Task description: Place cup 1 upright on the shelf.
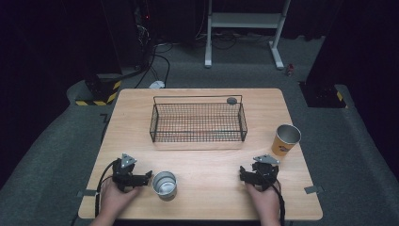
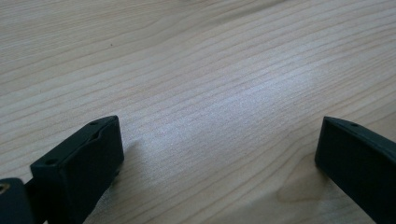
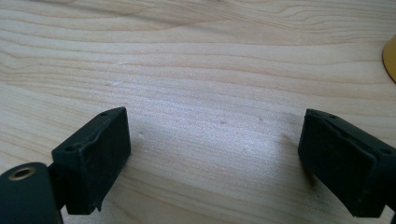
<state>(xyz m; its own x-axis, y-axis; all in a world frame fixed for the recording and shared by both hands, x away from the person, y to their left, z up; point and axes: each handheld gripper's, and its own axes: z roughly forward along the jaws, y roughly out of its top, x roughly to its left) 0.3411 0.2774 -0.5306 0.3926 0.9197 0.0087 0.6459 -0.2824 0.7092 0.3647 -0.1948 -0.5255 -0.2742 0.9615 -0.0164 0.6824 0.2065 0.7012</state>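
Two hands come in over the near edge of the pale wooden table (image 1: pixel 207 160), each holding a black two-jaw gripper. On the person's left, the left gripper (image 1: pixel 147 177) rests low on the wood with its jaws spread wide and nothing between them; its own view has bare wood grain between the two black pads. Just beside its tips stands the small silver metal cup (image 1: pixel 165 185), upright, apart from the jaws. Well to the right, the right gripper (image 1: pixel 245 173) sits on the table with its jaws likewise wide apart over bare wood. Farther right, toward the table's edge, stands an orange paper cup (image 1: pixel 284 140), upright. Beyond, at the middle of the table's far half, sits a black wire-mesh basket (image 1: pixel 198 123).
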